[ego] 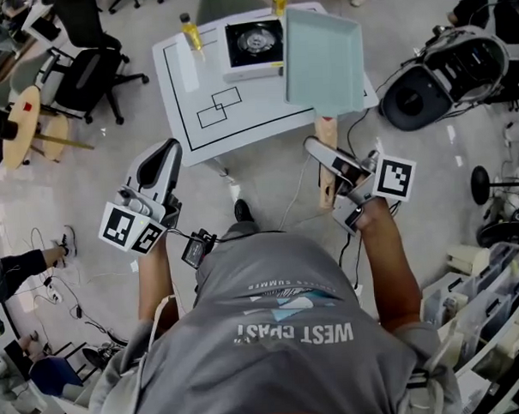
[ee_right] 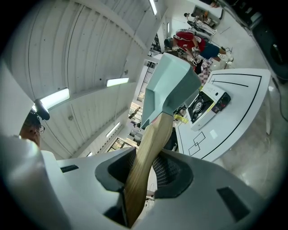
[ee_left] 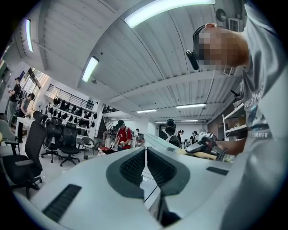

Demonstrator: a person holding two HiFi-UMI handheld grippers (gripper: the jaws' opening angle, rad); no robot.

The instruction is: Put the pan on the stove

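1. Workshop floor (ego: 266, 171) is seen below both grippers.
2. Left gripper (ee_left: 146, 155): jaws are held together, empty.
3. Right gripper (ee_right: 145, 168) is clamped on the pan (ego: 323, 60) handle (ee_right: 150, 143).
4. Pan is held aloft over the table's (ego: 195, 102) right edge, beside the stove (ego: 254, 43).

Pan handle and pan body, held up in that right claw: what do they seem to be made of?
The handle looks like wood: pale tan, matte, with faint lengthwise streaks. The square body looks like coated or enamelled metal: smooth, even pale blue-green with a soft sheen, though plastic can't be excluded.
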